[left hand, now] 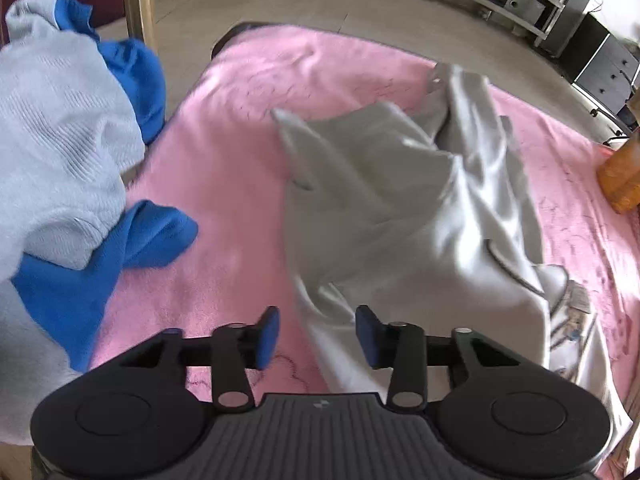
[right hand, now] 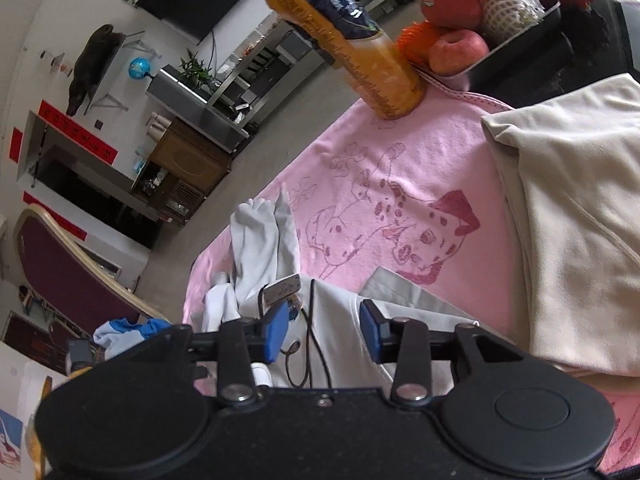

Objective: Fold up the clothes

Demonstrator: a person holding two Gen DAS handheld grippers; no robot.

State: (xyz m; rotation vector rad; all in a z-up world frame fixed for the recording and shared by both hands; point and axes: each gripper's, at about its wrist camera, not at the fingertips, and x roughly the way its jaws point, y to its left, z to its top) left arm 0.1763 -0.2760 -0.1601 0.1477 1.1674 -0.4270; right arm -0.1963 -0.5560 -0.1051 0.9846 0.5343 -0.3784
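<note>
Left claw [left hand: 317, 336]: jaws apart, blue pads [left hand: 267, 338] clear of the fabric; the near edge of the grey garment lies below the gap, not pinched.
Right claw [right hand: 325, 336]: jaws apart, nothing pressed between the blue pads [right hand: 278, 332]; it hangs over the grey garment's cord and tag end.
Grey garment [left hand: 404, 208]: a crumpled pale grey piece spread on the pink blanket, one corner folded up into a peak, a dark drawstring [right hand: 316, 344] trailing across it and a small hang tag [right hand: 282, 289] lying on it.
Pink blanket [left hand: 224, 168]: covers the bench; a printed spotted dog [right hand: 404, 236] shows in the right wrist view.
Blue-and-grey top [left hand: 68, 140]: heaped at the left edge of the blanket, well apart from the grey garment.
Cream garment [right hand: 576, 216]: folded, lying on the blanket to the right of the grey garment.
Orange drink bottle [right hand: 348, 40]: standing on the far edge of the blanket.
Fruit tray [right hand: 516, 44]: just beside the bottle, holding apples, oranges and a dragon fruit.
Chair [right hand: 68, 276]: maroon seat back with a pale frame, beside the bench.
</note>
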